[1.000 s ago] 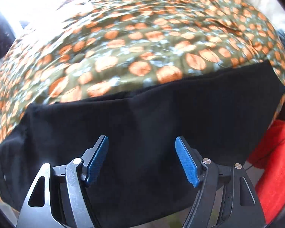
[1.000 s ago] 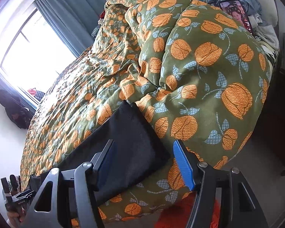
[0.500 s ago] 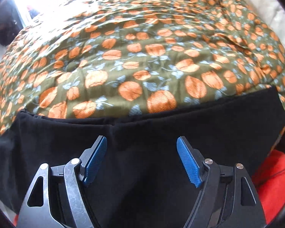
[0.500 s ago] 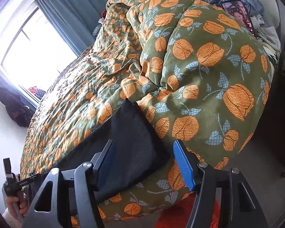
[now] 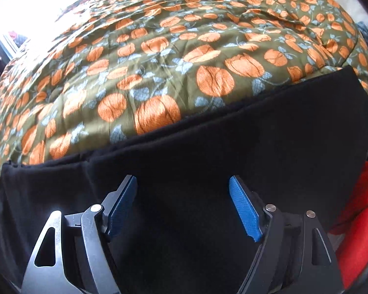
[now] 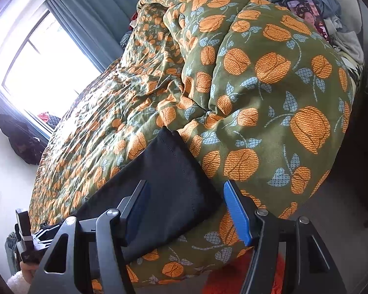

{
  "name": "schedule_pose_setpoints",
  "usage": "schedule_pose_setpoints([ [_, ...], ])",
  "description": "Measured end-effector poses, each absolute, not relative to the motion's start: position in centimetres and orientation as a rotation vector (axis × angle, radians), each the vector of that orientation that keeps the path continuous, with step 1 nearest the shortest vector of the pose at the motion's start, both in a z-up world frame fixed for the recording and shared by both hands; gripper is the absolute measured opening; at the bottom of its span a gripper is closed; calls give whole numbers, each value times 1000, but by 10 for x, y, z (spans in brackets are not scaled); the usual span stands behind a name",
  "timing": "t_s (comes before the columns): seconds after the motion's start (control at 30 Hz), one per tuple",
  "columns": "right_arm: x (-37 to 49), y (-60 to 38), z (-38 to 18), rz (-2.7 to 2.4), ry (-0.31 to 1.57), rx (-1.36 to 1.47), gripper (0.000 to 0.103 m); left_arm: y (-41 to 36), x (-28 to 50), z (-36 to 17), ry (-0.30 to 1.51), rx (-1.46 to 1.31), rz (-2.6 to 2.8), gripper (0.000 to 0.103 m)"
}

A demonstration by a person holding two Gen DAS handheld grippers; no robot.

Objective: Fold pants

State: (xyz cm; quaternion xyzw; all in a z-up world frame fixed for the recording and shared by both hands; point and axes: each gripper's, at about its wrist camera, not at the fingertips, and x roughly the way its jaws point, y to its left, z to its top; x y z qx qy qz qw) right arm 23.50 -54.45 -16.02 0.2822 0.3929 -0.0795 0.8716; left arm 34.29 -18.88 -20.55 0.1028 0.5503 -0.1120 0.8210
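Black pants (image 5: 208,152) lie flat along the near edge of a bed covered by an olive quilt with orange flowers (image 5: 174,56). My left gripper (image 5: 182,193) is open and empty, hovering over the middle of the pants. In the right wrist view the pants (image 6: 164,186) end in a hemmed leg cuff near the quilt's bunched fold. My right gripper (image 6: 185,197) is open and empty just above that leg end. The left gripper (image 6: 27,242) shows at the bottom left of the right wrist view.
The quilt is bunched into a tall mound (image 6: 269,93) on the right. A pile of clothes and a phone (image 6: 309,17) lie at the headboard end. A window with grey curtains (image 6: 49,56) is on the left. A red rug (image 5: 355,220) lies beside the bed.
The left gripper has moved closer over the pants and shifted a little. The right gripper has barely moved. Both stay open.
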Motion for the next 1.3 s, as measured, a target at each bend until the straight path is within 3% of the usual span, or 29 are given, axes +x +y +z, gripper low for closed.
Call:
schedule_pose_setpoints([
  [0.27,234,-549,-162,-162,822,616,62,-180,265,-194,1160,260,-316,85],
  [0.5,233,-548,-162,-167,821,615,62,-150,310,-163,1092,140,-212,86],
  [0.73,233,-549,-163,-166,828,610,62,-187,272,-206,1155,283,-290,85],
  [0.9,228,-557,-165,-166,814,654,62,-200,228,-206,1132,385,-335,87],
  [1.1,220,-562,-161,-152,762,701,62,-172,249,-168,1074,173,-279,87],
  [1.3,207,-593,-160,-121,749,923,62,-176,273,-205,1151,228,-253,89],
])
